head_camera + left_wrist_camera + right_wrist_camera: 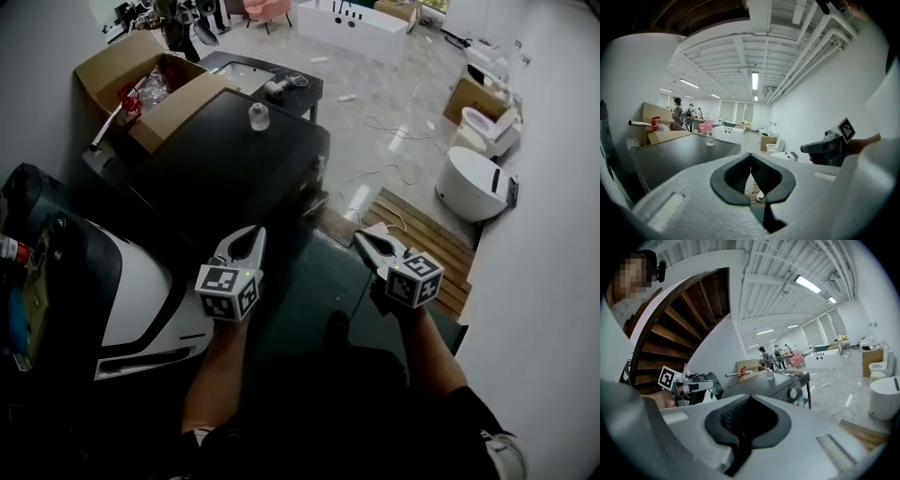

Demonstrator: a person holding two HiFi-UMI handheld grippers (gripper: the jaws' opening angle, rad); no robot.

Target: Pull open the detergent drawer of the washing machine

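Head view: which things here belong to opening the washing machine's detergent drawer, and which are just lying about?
Job in hand: dark grey flat-topped washing machine; left gripper, shut and empty; right gripper, shut and empty.

Lying about: small clear glass jar on the machine's top; open brown cardboard box; round white toilet; slatted wooden pallet.

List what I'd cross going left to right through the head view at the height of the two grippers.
White rounded machine → left gripper, shut → right gripper, shut → wooden slatted platform → white wall.
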